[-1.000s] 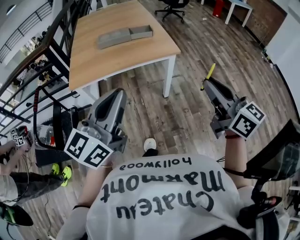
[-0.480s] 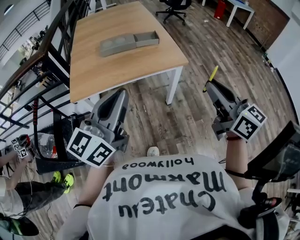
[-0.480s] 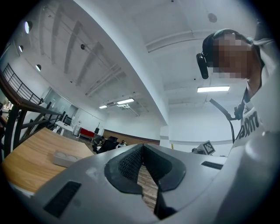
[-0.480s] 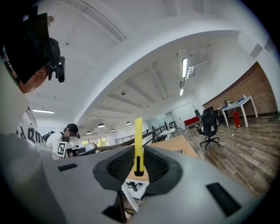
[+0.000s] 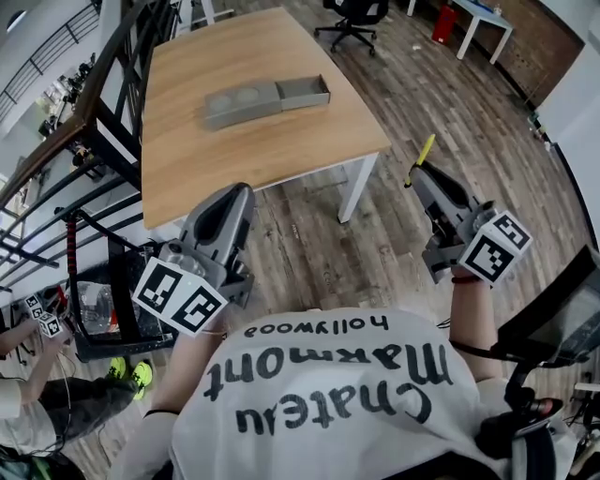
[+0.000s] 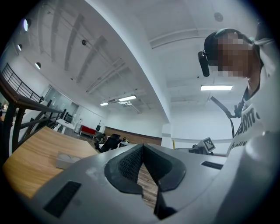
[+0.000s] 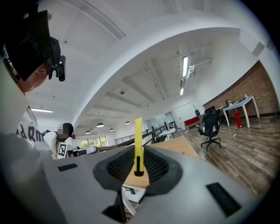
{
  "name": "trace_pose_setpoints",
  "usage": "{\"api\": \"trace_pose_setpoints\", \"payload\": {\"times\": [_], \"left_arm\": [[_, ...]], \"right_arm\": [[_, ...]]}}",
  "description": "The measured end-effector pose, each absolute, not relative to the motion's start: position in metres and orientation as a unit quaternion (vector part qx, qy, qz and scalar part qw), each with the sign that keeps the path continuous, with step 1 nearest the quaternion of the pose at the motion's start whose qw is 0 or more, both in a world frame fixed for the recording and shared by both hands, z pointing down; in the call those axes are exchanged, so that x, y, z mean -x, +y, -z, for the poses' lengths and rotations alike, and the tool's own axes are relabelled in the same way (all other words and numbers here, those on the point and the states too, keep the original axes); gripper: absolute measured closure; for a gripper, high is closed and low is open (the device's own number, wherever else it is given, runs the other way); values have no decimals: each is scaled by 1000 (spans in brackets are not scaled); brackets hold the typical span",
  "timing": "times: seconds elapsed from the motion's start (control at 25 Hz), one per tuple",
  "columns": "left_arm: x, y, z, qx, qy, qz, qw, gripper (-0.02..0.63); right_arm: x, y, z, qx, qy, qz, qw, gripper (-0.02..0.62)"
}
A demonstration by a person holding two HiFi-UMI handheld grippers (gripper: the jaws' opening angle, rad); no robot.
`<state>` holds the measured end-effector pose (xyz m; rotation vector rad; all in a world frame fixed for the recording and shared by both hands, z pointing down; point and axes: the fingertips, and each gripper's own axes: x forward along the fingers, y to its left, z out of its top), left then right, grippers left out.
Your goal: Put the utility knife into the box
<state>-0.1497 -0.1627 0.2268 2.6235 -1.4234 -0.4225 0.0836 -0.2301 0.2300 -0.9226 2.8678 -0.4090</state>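
Tongs of the right gripper (image 5: 418, 174) are clenched on the utility knife (image 5: 421, 153); tongs of the left gripper (image 5: 240, 193) are pressed together with nothing between them.

Head view:
- Both grippers are held over the wood floor (image 5: 319, 253), short of the counter (image 5: 234, 150).
- The grey box (image 5: 267, 98) lies on the counter, well apart from the knife. Its open compartment is at the right end.
- The knife's yellow body projects beyond the right tongs, to the right of the counter's near corner and white leg (image 5: 358, 187).
- A black railing (image 5: 89, 117) runs along the counter's left side. Below it stands a black frame (image 5: 112, 309).
- A second person (image 5: 37, 394) is at the lower left with a marker cube (image 5: 42, 319).
- An office chair (image 5: 356, 14) and a white table (image 5: 483, 19) stand beyond the counter.

Left gripper view:
- The ribbed pads (image 6: 130, 164) meet at the tip; only floor shows through the gap lower down.
- The box (image 6: 70, 159) appears at the left on the counter (image 6: 30, 162), with the chair (image 6: 110, 142) behind it.
- The right gripper's marker cube (image 6: 207, 143) shows at the right.

Right gripper view:
- The knife (image 7: 138, 131) stands upright, pinched between the pads (image 7: 120, 168), its black end low in the grip.
- The counter (image 7: 175, 146) lies straight beyond the tongs.
- The chair (image 7: 212, 127) and white table (image 7: 240, 104) stand at the right before a brick wall (image 7: 258, 87).
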Motion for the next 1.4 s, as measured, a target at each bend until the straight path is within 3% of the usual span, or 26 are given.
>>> {"api": "trace_pose_setpoints", "payload": {"times": [0.84,1.4], "left_arm": [[206,-207,-262,-846,-505,143,95,600],[195,-224,-280,-851,-493,141,118,600]], "right_arm": [[-66,-267,-240,321,937,137,23,526],[-51,-277,-253,318,937,147,10,526]]}}
